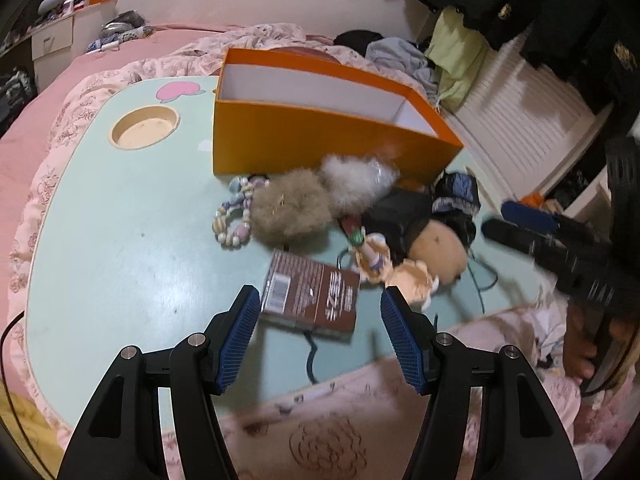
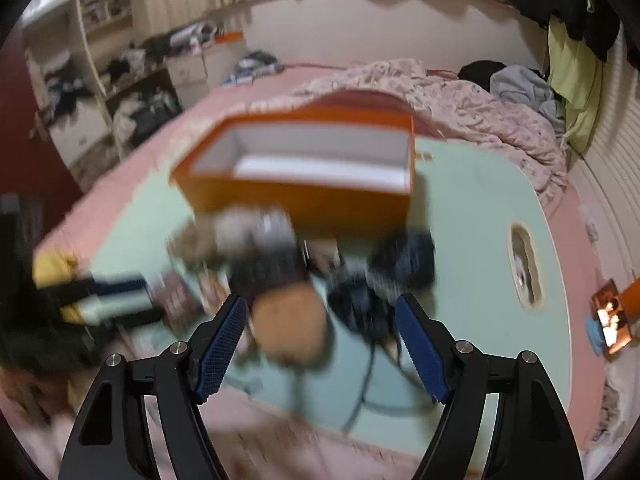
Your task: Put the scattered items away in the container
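An open orange box [image 1: 320, 140] with a white inside stands on a pale green table [image 1: 120, 216]; it also shows in the right wrist view [image 2: 304, 196]. In front of it lie a brown furry pouch [image 1: 292, 208], a white fluffy ball [image 1: 356, 184], a bead bracelet [image 1: 234, 218], a brown carton [image 1: 316, 296], a small doll [image 1: 384, 264], a tan round plush [image 1: 440, 252] and dark blue fabric [image 1: 456, 192]. My left gripper [image 1: 320, 304] is open just above the carton. My right gripper [image 2: 320, 312] is open above the blurred tan plush [image 2: 288, 320].
The table rests on a pink bed with a floral quilt [image 1: 320, 436]. It has a round cup recess [image 1: 144, 126]. A dark cable [image 1: 480, 280] trails across the table's near edge. Clothes [image 1: 396, 56] lie behind the box. My right gripper shows at the right in the left wrist view [image 1: 520, 224].
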